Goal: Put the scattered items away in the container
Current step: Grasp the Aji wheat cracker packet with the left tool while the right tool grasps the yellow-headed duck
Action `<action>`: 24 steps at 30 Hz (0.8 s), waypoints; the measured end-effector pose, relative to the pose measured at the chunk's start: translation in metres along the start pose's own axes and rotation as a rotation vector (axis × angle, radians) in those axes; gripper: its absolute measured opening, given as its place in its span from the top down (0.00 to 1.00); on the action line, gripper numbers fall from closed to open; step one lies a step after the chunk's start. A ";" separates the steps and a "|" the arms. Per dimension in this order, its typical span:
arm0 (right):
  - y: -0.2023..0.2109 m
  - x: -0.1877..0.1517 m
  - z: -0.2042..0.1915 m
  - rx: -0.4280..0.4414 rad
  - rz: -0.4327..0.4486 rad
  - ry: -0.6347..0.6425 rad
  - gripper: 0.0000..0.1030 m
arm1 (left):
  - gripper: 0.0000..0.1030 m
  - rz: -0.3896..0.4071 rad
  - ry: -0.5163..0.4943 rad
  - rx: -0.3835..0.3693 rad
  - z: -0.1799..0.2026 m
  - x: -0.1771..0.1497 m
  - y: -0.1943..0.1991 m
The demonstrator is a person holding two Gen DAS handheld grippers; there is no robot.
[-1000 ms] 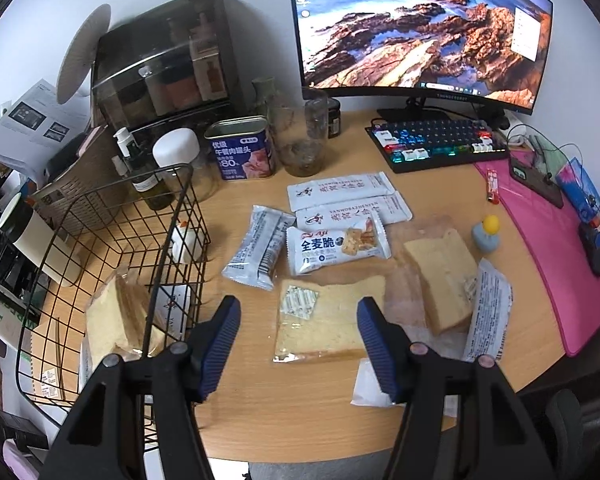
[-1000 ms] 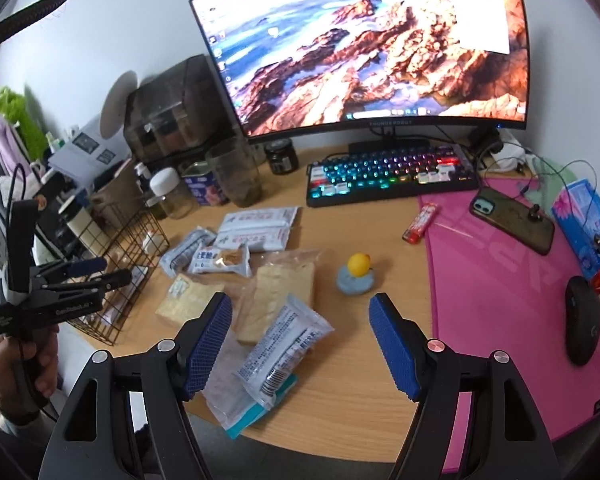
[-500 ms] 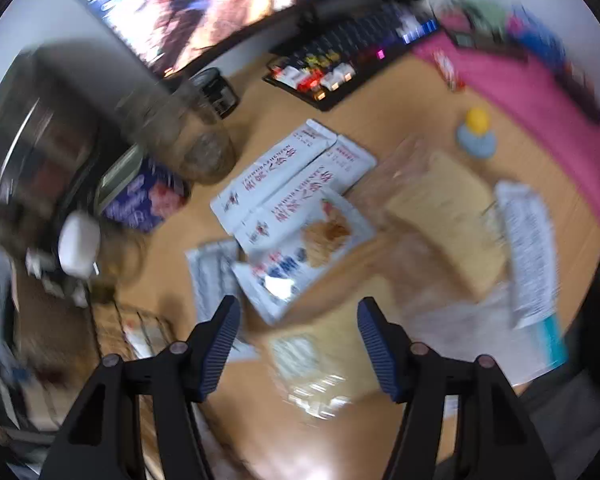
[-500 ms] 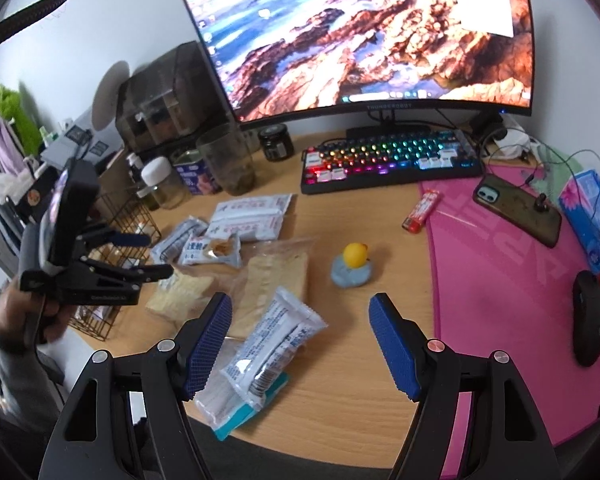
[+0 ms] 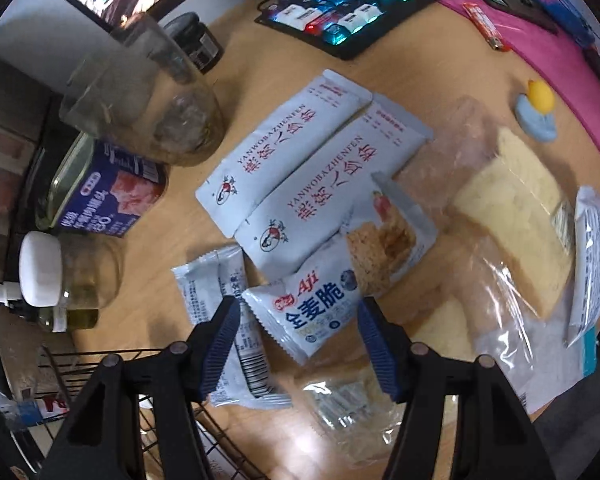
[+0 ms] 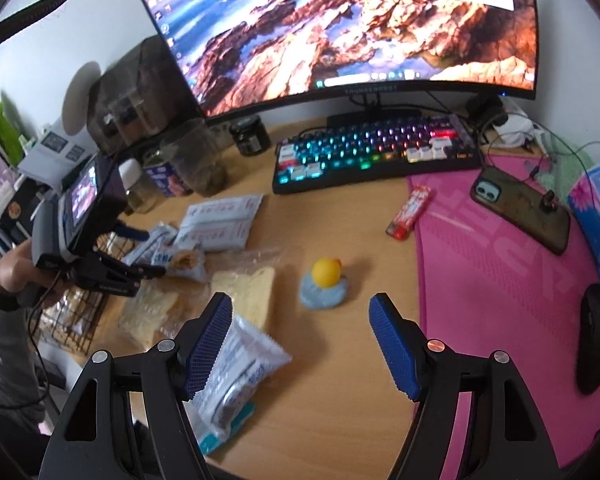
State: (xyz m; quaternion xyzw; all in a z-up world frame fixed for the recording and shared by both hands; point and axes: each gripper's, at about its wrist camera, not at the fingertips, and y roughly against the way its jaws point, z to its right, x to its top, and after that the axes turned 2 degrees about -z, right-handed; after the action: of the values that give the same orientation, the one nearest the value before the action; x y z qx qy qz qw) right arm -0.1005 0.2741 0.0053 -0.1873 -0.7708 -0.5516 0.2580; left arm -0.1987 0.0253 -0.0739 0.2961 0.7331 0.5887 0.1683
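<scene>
Snack packets lie scattered on the wooden desk. My left gripper (image 5: 300, 344) points steeply down and is open, its blue fingers on either side of the near end of the Aji cracker packet (image 5: 340, 276), not pressing it. Two white sachets (image 5: 300, 160), a grey packet (image 5: 236, 320) and bagged bread (image 5: 512, 216) lie around it. The black wire basket (image 5: 100, 360) is at the lower left. My right gripper (image 6: 304, 340) hangs open above the desk with nothing between its fingers, near a white packet (image 6: 240, 364) and a yellow duck (image 6: 326, 276). In the right wrist view, a hand holds the left gripper (image 6: 144, 252) beside the basket (image 6: 80, 320).
A glass jar (image 5: 148, 100), a blue tin (image 5: 108, 196) and a white-lidded jar (image 5: 40, 268) stand left of the packets. A lit keyboard (image 6: 376, 148), monitor (image 6: 340, 28), pink mat (image 6: 500, 300), phone (image 6: 520, 208), mouse (image 6: 596, 336) and red lighter (image 6: 410, 212) fill the back and right.
My left gripper has swung from beside the basket to low over the packets and rolled, so the Aji packet now sits between its fingers. The right gripper has drifted forward and down a little.
</scene>
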 end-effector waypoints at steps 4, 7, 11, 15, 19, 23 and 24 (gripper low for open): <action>-0.013 0.008 -0.002 0.012 -0.021 0.006 0.30 | 0.34 -0.035 -0.074 0.012 0.005 0.002 -0.007; -0.022 0.011 -0.003 0.020 -0.035 0.013 0.30 | 0.34 -0.068 -0.116 0.004 0.004 0.007 -0.013; -0.034 0.012 -0.002 0.031 -0.065 0.015 0.30 | 0.32 -0.096 -0.163 0.019 0.007 0.007 -0.023; -0.042 0.012 0.004 0.023 -0.087 0.010 0.30 | 0.29 -0.091 -0.132 -0.006 0.002 0.006 -0.024; -0.056 0.014 0.012 0.000 -0.116 0.000 0.30 | 0.35 -0.083 -0.100 -0.016 0.002 0.001 -0.021; -0.073 0.012 0.012 -0.010 -0.151 0.014 0.30 | 0.63 -0.080 -0.070 -0.050 0.005 -0.006 -0.017; -0.078 0.011 0.011 -0.018 -0.159 0.022 0.30 | 0.68 -0.086 -0.067 -0.056 0.006 -0.008 -0.017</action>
State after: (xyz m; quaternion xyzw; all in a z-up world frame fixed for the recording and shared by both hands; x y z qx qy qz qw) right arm -0.1560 0.2593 -0.0495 -0.1217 -0.7754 -0.5792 0.2200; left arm -0.1928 0.0228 -0.0922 0.2792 0.7223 0.5909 0.2263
